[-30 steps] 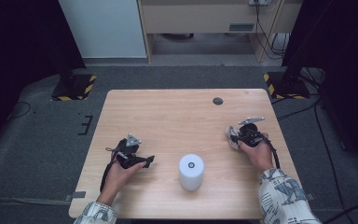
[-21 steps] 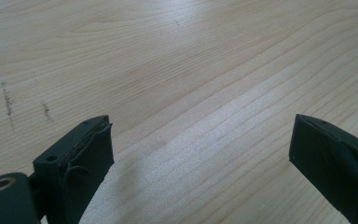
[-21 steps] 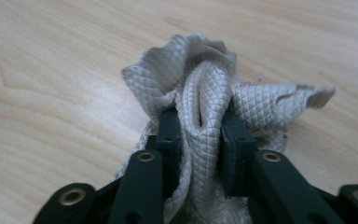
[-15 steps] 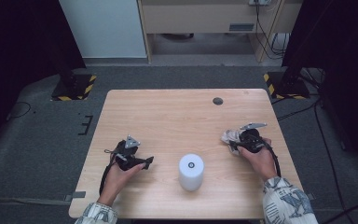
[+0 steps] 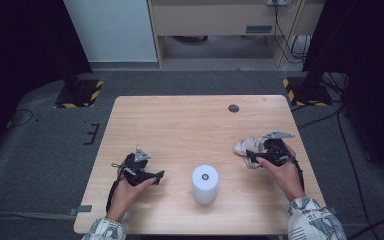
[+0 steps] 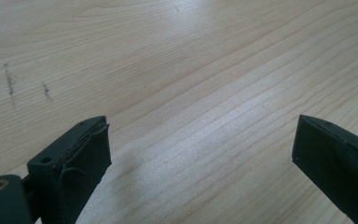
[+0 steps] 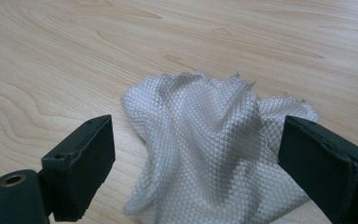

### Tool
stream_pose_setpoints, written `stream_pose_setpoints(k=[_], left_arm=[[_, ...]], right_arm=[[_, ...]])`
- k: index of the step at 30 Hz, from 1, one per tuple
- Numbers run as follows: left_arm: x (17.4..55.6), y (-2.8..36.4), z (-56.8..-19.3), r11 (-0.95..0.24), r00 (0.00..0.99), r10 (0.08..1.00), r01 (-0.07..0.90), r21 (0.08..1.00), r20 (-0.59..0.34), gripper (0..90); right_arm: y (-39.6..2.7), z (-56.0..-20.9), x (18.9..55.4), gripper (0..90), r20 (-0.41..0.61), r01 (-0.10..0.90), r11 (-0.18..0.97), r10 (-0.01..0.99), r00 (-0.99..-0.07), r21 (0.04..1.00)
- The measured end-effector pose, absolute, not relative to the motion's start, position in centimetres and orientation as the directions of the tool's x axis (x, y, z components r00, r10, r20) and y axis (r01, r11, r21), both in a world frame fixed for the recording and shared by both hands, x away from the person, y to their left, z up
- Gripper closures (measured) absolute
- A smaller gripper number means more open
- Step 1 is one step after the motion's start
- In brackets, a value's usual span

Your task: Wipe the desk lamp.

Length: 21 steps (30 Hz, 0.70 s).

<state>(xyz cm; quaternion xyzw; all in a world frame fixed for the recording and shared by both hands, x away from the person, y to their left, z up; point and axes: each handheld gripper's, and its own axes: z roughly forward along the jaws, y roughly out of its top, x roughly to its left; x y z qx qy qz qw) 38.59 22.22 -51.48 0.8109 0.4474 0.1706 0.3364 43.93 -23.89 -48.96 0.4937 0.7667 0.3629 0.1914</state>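
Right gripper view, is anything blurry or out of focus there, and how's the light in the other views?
Right gripper view: the white cloth shows crisp weave under soft, even light; the near tongs look slightly soft. Left gripper view: a faint pale sheen lies on the table. High view: the tabletop is evenly lit and the surroundings fall dark.

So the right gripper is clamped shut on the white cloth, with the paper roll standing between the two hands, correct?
Not quite. The right gripper has just been opening: its jaws stand wide apart, with the white cloth lying loose on the table between them, as the right gripper view shows. The paper roll does stand between the hands.
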Motion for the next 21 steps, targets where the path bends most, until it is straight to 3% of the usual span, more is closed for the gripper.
stream_pose_setpoints(k=[12, 21], left_arm=[[36.8, 22.3, -51.3, -0.417, 0.555, 0.832, 0.603, 0.68, 0.018, 3.5], [35.6, 23.0, -51.7, -0.433, 0.553, 0.833, 0.633, 0.642, 0.017, 3.5]], right_arm=[[-25.3, -47.8, 40.6, 5.9, 0.079, 0.584, 0.226, 0.89, -0.45, 0.78], [-26.9, -50.6, 36.7, 5.9, 0.112, 0.633, 0.214, 0.894, -0.434, 0.744]])
